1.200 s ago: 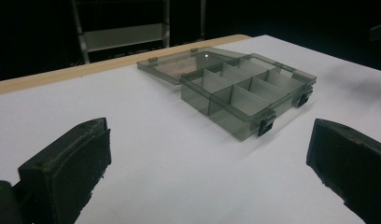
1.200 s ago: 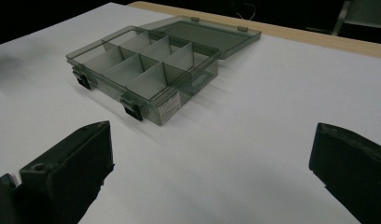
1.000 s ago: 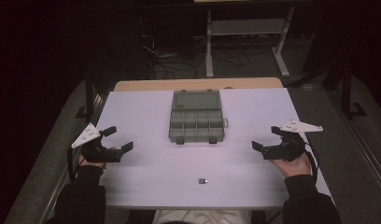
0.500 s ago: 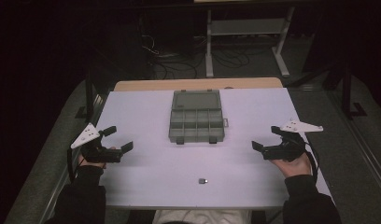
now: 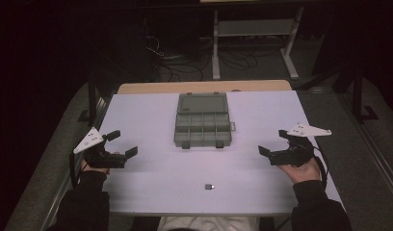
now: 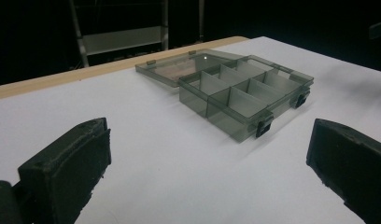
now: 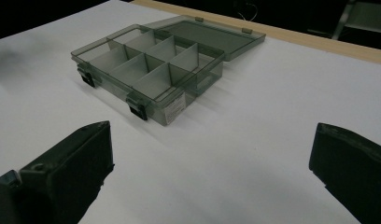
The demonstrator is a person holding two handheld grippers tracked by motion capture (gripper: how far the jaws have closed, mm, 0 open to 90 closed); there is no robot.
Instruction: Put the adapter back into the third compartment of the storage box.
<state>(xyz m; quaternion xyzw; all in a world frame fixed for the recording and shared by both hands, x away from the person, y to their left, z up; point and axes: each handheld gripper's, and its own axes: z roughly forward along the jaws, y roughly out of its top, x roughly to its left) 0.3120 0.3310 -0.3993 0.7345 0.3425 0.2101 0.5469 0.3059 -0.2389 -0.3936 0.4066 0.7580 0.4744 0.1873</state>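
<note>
A grey see-through compartment box (image 5: 203, 126) lies open in the middle of the white table (image 5: 151, 115), its lid (image 5: 203, 103) folded back flat on the far side. Its several compartments look empty in the left gripper view (image 6: 244, 93) and in the right gripper view (image 7: 149, 63). A small dark piece (image 5: 209, 186) lies near the table's front edge. My left gripper (image 5: 122, 143) rests open at the left side, nothing between its jaws. My right gripper (image 5: 274, 143) rests open at the right side, likewise holding nothing.
A wooden strip (image 5: 204, 86) runs along the table's far edge. Beyond it stand a metal shelf frame (image 5: 255, 29) and loose cables (image 5: 185, 62) on a dark floor. The surroundings are dim.
</note>
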